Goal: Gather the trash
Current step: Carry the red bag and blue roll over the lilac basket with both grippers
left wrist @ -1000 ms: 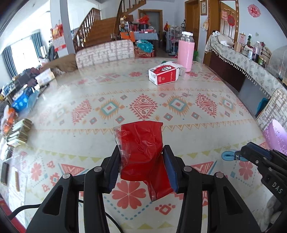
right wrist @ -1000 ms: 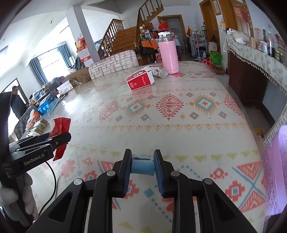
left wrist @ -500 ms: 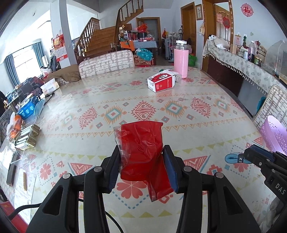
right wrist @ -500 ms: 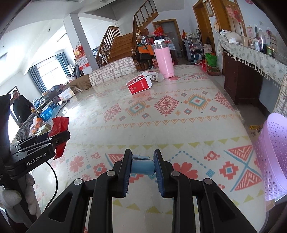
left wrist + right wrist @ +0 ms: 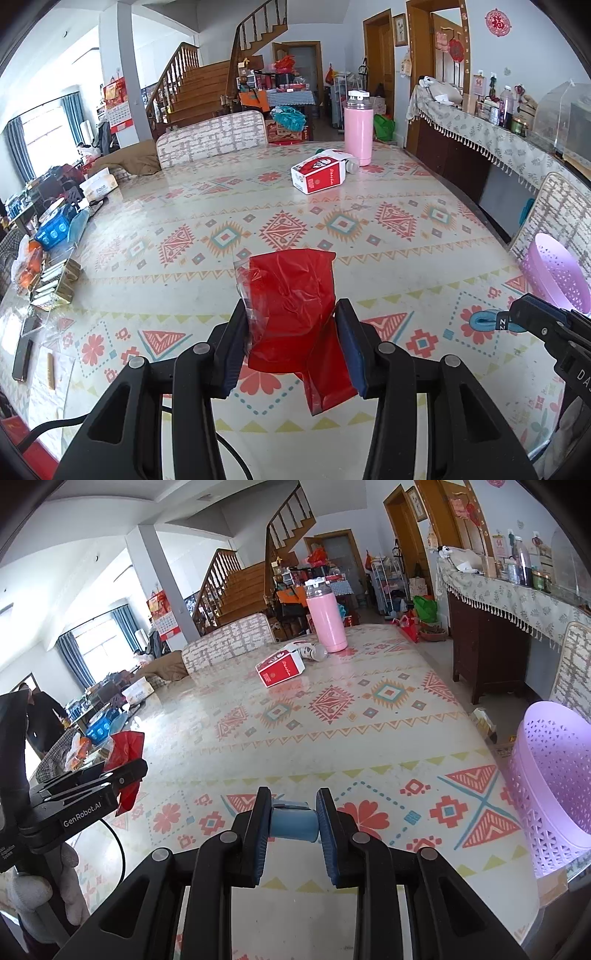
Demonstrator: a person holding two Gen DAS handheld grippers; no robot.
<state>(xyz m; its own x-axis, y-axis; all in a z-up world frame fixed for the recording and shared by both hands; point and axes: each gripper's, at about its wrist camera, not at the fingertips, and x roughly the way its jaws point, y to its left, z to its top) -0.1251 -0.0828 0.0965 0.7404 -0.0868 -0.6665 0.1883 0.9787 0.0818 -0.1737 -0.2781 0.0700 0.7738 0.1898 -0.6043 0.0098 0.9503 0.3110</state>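
Above the near end of the patterned tabletop, the left claw is clamped on a crumpled red plastic wrapper, whose upper part stands up between the blue pads while a loose flap hangs down below them. From the right wrist view the same claw appears at the left edge, the red wrapper sticking out above and below its fingers, with a gloved hand on its handle.

The right claw is clenched on a small light-blue roll, held crosswise between its pads and clear of the tabletop. In the left wrist view that claw reaches in from the right, the blue roll showing at its tip.

A lilac perforated basket stands off the right edge of the tabletop, near the right claw. At the far end lie a red-and-white carton on its side and, touching it, a tipped small bottle; just beside them a pink flask stands upright. Boxes and packets crowd the left edge.
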